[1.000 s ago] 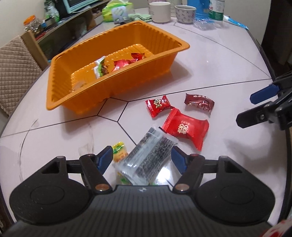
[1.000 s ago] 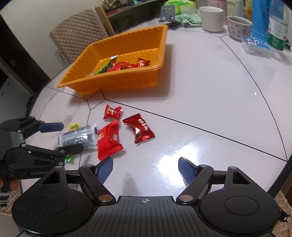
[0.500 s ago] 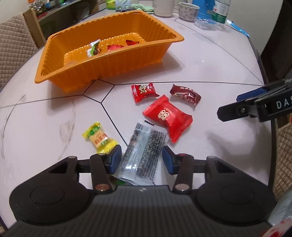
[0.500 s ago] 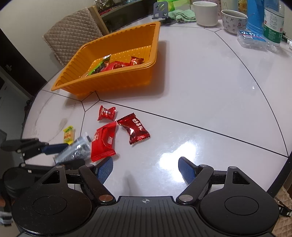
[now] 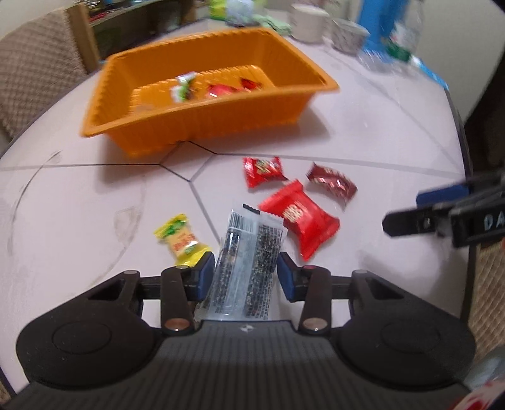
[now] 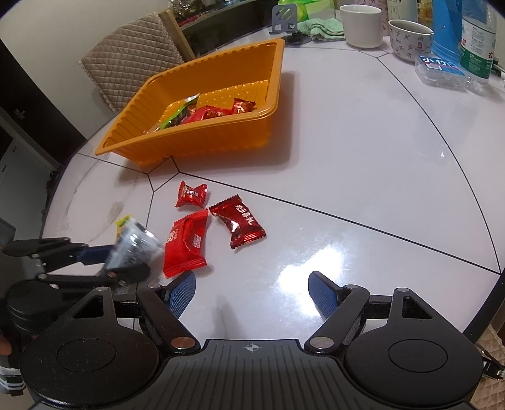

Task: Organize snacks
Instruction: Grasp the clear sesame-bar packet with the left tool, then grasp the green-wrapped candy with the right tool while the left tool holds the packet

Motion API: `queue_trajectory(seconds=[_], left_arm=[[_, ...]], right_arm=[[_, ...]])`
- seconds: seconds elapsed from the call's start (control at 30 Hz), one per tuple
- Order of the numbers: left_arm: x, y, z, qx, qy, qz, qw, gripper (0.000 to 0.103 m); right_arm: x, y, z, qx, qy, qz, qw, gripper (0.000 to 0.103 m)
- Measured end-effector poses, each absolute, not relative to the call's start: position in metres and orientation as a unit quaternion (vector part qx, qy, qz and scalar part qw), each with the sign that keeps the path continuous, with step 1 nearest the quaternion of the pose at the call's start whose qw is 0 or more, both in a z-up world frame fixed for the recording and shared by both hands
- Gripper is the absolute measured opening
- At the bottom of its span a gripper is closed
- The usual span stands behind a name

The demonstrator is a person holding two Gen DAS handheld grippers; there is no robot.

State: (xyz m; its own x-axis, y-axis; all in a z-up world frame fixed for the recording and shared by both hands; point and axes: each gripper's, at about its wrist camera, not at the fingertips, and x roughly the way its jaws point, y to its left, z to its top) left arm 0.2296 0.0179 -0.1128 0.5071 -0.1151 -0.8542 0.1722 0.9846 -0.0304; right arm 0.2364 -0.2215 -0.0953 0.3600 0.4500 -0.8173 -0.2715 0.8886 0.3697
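My left gripper is shut on a clear black-speckled snack packet and holds it above the table; the packet also shows in the right wrist view. A yellow candy, a large red packet, a small red candy and a dark red candy lie on the table. The orange tray behind them holds a few snacks. My right gripper is open and empty, near the large red packet.
Mugs, a patterned cup, a blue carton and a water bottle stand at the table's far edge. A padded chair stands behind the tray. The table edge runs close on the right.
My left gripper has closed on the speckled packet and lifted it off the table. The yellow candy is now uncovered beside it. The right gripper stayed open.
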Motion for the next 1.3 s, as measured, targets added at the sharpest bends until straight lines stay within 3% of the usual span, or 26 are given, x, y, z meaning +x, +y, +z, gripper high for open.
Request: queue_trajectory(seconds=[0.23,0.67,0.77,0.93,1.0,1.3], left_arm=[[0.204,0.057,-0.086,-0.042,0.465,-0.025,0.884,0.039],[0.158,0.1,-0.081,-0.084,0.46,0.064,0.882,0.039],[0.154,0.105,-0.083,-0.092,0.461,0.07,0.88,0.039],[0.152,0.115,-0.087,-0.106,0.465,0.077,0.876,0.039],[0.152,0.118,-0.088,-0.109,0.467,0.081,0.874,0.039],[0.153,0.134,-0.095,-0.125,0.474,0.094,0.867,0.039]], right_arm=[[0.231,-0.21,-0.091,0.077,0.512,0.247,0.819,0.078],[0.212,-0.149,-0.082,0.025,0.46,0.35,0.816,0.077],[0.211,-0.128,-0.085,0.012,0.456,0.369,0.81,0.063],[0.21,-0.095,-0.092,-0.01,0.454,0.389,0.801,0.056],[0.208,-0.084,-0.096,-0.022,0.456,0.391,0.799,0.048],[0.205,-0.049,-0.109,-0.054,0.46,0.39,0.796,0.04]])
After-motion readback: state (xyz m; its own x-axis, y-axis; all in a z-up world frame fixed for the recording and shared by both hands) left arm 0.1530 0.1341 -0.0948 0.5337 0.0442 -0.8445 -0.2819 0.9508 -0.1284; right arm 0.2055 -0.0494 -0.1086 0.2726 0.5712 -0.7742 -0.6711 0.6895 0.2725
